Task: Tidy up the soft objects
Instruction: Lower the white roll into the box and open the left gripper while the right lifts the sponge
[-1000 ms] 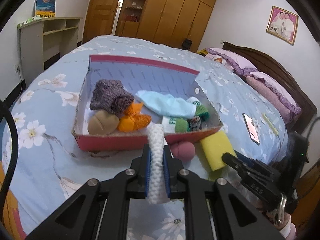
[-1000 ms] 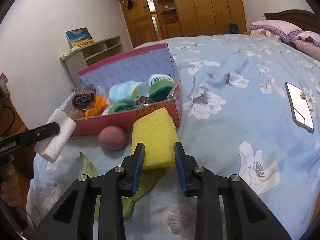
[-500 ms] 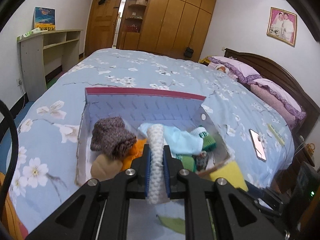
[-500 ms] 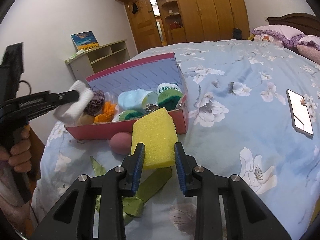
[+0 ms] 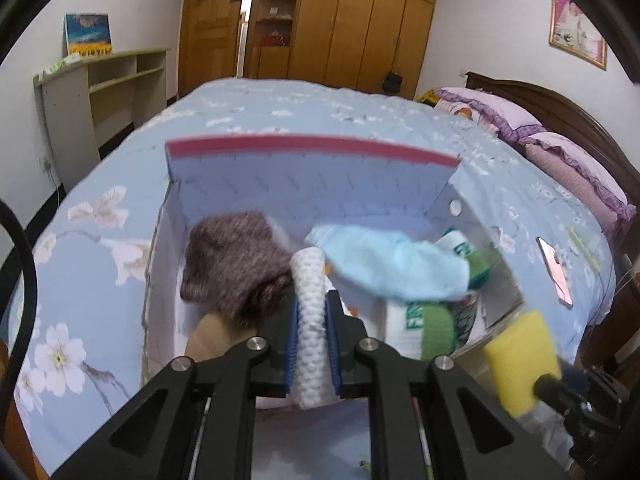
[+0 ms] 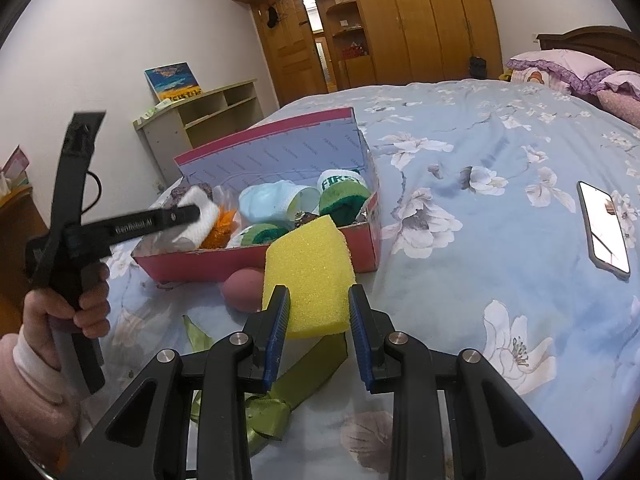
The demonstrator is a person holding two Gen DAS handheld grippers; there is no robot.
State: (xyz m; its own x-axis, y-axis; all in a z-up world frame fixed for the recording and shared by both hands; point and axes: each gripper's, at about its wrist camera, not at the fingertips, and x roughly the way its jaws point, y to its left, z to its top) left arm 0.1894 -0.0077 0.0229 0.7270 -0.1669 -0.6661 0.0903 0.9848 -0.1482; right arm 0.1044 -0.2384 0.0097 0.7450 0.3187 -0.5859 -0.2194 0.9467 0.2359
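Two grippers work over a wide bed covered in a pale blue flowered sheet, and on it sits a pink cardboard box with its lid propped up behind. Inside the box lie a brown knitted bundle, a light blue sock, green-and-white socks, something orange and a tan piece near the front corner. Just outside the front wall rest a yellow sponge, a pink ball touching the box, and a green ribbon trailing toward the camera; a phone lies well apart on the sheet. Judging by this, the step in hand is dropping a white rolled cloth into the box: the left gripper is clamped on it and hangs over the box's middle, between the brown bundle and the blue sock. Next it should let go there (low enough that the cloth does not bounce out). The right gripper has its jaws apart on either side of the sponge's near end, whether they touch it I cannot tell, so closing on it looks like the following job. Readable writing: "FIRST" on a sock cuff, and "GenRobot.AI" along the left gripper's finger.
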